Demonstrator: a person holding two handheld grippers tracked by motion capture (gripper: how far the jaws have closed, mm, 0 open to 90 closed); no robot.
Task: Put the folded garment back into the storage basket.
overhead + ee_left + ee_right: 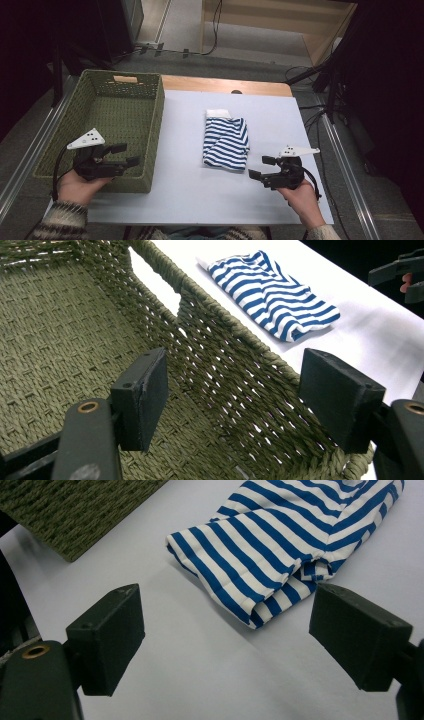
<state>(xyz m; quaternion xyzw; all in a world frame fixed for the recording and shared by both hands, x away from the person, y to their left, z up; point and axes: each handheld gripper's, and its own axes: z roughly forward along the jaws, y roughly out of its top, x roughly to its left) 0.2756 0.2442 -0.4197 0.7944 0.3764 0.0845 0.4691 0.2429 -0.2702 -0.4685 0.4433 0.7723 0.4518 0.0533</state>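
We hold the right gripper (262, 167) low over the table (180, 195), jaws wide, the folded striped shirt (226, 141) just ahead, untouched. Our left gripper (125, 155), jaws wide and empty, hovers over the basket (150, 125); its view reveals the woven wall's gaps. Both hands grip from below.
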